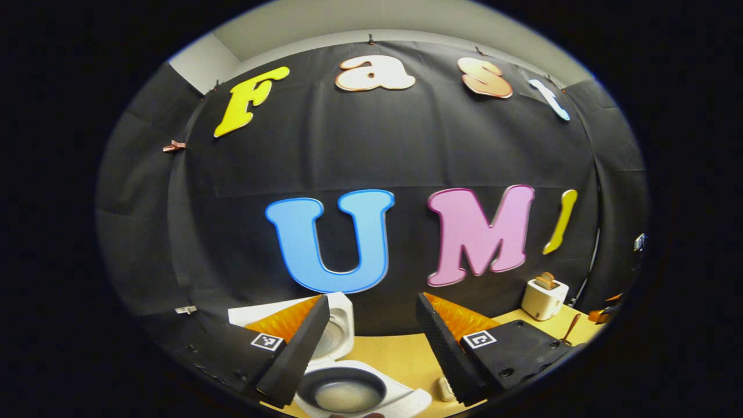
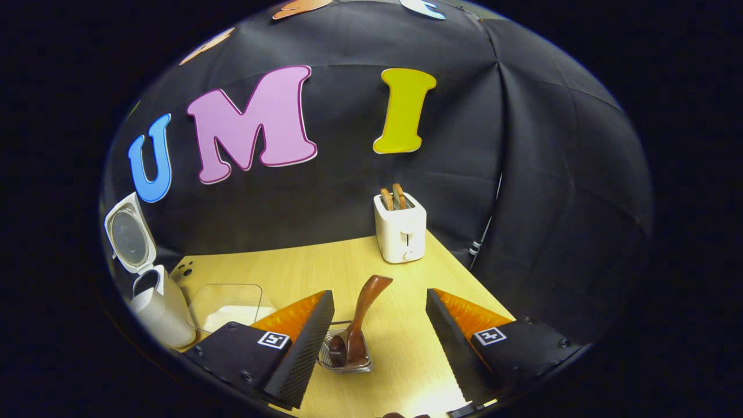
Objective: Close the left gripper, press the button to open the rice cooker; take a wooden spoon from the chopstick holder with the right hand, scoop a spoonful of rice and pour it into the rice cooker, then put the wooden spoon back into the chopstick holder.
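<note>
The white rice cooker sits right below my left gripper with its lid swung up and the dark inner pot exposed. The left gripper's fingers stand wide open with nothing between them. In the right gripper view the wooden spoon leans in the clear chopstick holder, handle up. My right gripper is open just above it, a finger on either side of the handle and apart from it. The rice cooker stands at the far left, lid raised.
A clear container holding white rice sits on the wooden table between the cooker and the holder. A white toaster with bread slices stands at the back, near the booth's wall; it is also at the right of the left gripper view.
</note>
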